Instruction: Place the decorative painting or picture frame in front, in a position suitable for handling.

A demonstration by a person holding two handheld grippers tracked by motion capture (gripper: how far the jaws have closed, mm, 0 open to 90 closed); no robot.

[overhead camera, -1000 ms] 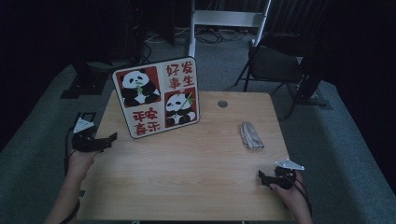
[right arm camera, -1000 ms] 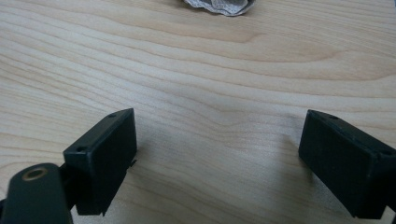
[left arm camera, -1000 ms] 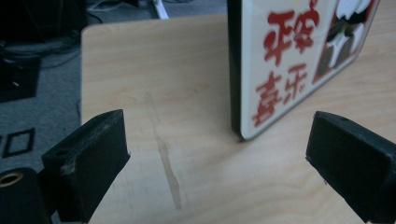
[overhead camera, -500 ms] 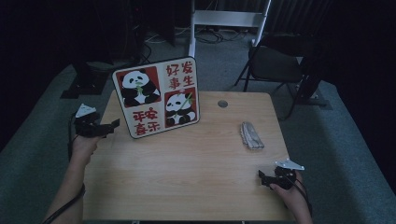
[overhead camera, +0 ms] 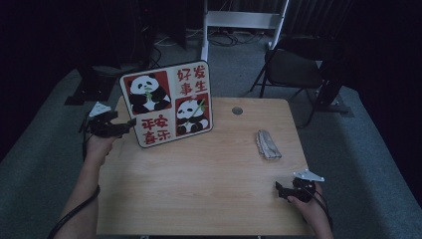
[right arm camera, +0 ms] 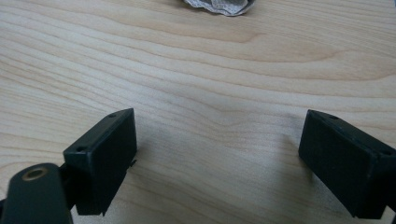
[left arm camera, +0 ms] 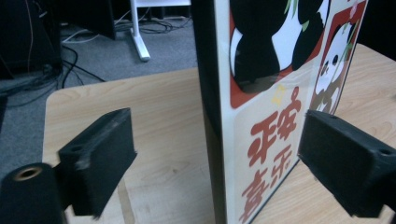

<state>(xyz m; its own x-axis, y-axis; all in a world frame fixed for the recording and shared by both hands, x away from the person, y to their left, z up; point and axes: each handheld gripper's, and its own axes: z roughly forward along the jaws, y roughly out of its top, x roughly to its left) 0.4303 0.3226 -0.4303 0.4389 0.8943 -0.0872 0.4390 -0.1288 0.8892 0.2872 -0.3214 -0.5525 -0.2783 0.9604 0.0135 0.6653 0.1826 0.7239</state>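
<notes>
Near the far left corner of the counter (overhead camera: pixel 199 199) stands the square panda picture board with red Chinese lettering (overhead camera: pixel 169 103), upright and leaning slightly back, its printed face turned toward the person and its bottom edge running roughly along the counter's far side. Its left vertical edge is what the coming move seems to turn on: in the left gripper view that dark, thin edge (left arm camera: pixel 210 93) rises straight up between the two black jaws, one jaw behind the board and one in front of the printed face. The left hand-held gripper (overhead camera: pixel 124 127) sits just off the counter's left edge, pointing level toward that board edge. Its jaws have just been closing a little but remain spread, with clear gaps either side of the board, so nothing is pinched yet. The left hand is by far the nearer; a level squeeze across the board's thickness looks like the next step. Well apart, near the counter's near right corner, the right hand-held gripper (overhead camera: pixel 281 190) rests with jaws spread over bare wood. A crumpled grey cloth (overhead camera: pixel 267 144) lies by the right edge.
</notes>
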